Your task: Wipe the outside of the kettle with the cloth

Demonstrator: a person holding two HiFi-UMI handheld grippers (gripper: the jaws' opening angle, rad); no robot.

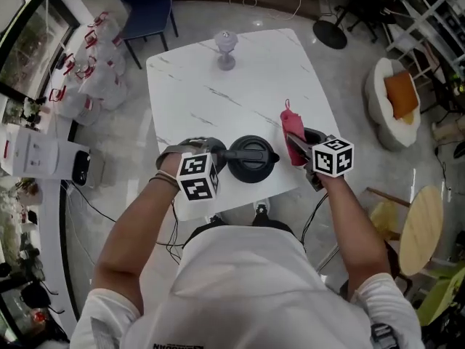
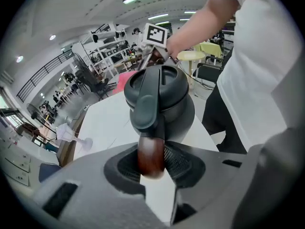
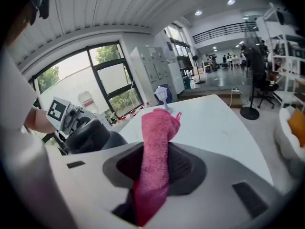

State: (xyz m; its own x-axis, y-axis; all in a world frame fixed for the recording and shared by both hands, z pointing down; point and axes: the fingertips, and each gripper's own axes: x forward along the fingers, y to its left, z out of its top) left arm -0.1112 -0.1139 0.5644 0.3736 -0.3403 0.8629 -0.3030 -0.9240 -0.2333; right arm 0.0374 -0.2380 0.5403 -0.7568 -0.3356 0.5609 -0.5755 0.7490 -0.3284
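Left gripper (image 2: 152, 162) – jaws closed narrow on the brown handle (image 2: 151, 151) of the dark kettle (image 1: 252, 158), which stands at the near edge of the white surface (image 1: 218, 86), abt midway along. Right gripper (image 3: 153, 175) pinches the pink cloth (image 3: 156, 142) just beside the kettle's right flank, seemingly not touching it. To wipe well, I'd say: hold the handle firm so the body can't turn, lay the cloth's broad face flat on the wall & stroke round. Left forearm pitches steeply down – right wrist sits flatter, cloth end standing up.
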